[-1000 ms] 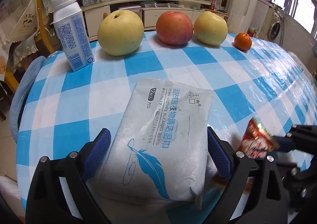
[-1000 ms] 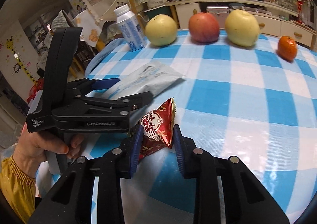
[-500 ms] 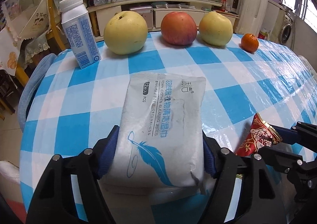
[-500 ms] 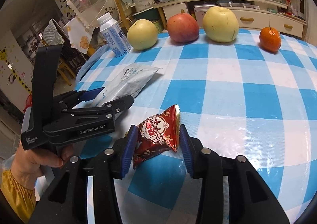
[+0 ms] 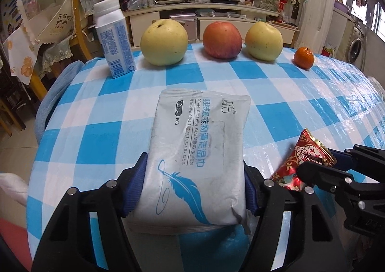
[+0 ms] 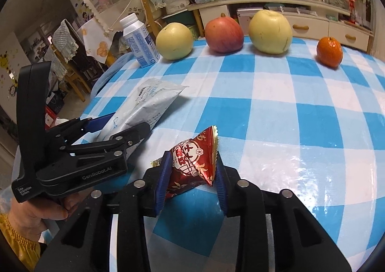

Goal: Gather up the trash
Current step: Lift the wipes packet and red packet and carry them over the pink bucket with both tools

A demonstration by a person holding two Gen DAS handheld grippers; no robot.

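A grey-white wipes pack (image 5: 199,151) with a blue feather print lies lengthwise between my left gripper's (image 5: 193,185) blue pads. Its jaws are closing and both pads press on the pack's sides. In the right wrist view the pack (image 6: 149,106) tilts up off the checked tablecloth (image 6: 276,108) in the left gripper (image 6: 125,125). A red foil snack wrapper (image 6: 192,163) sits pinched between my right gripper's (image 6: 192,175) pads, whose jaws are closing on it. The left wrist view shows the wrapper (image 5: 300,159) and right gripper (image 5: 320,163) at the lower right.
Along the table's far edge stand a white-and-blue bottle (image 5: 113,38), a yellow pear (image 5: 163,42), a red apple (image 5: 222,40), another yellow pear (image 5: 263,41) and a tangerine (image 5: 304,58). A hand (image 6: 36,211) holds the left gripper. Chairs and a cluttered sideboard lie beyond.
The left jaws closed in from wide apart onto the wipes pack, which now tilts up. The right jaws widened briefly around the wrapper, then squeezed it again.
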